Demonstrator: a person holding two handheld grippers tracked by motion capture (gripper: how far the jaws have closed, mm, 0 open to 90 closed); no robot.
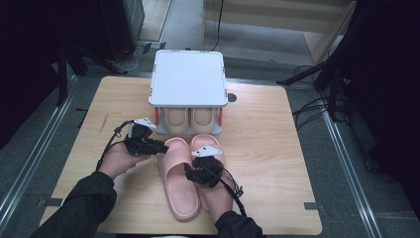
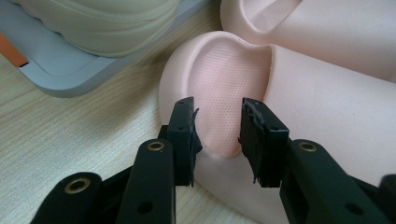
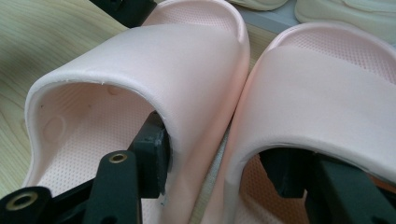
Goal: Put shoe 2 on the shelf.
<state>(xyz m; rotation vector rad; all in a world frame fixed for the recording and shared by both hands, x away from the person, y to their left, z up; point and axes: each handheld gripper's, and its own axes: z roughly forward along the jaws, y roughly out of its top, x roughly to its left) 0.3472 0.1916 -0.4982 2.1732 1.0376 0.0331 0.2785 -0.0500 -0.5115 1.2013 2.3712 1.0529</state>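
Two pink slippers lie side by side on the wooden table, toes toward the rack: the left one [image 1: 178, 193] and the right one [image 1: 209, 141]. My left gripper [image 1: 162, 147] comes in from the left at the left slipper's toe [image 2: 224, 84]. Its jaws [image 2: 218, 135] stand apart around a bit of the toe rim, and I see no squeeze. My right gripper [image 1: 195, 161] sits where the slippers meet, one jaw under each strap [image 3: 222, 163]. The left slipper's strap [image 3: 187, 60] and the right one's [image 3: 327, 79] have their adjoining walls between the jaws. The far pad stands off its wall.
A white two-level rack [image 1: 188, 79] stands just beyond the slippers' toes, with a beige pair [image 1: 190, 119] on its lower shelf. Its grey base [image 2: 60, 70] lies close to my left gripper. Bare tabletop [image 1: 267, 148] stretches to the right and to the front left.
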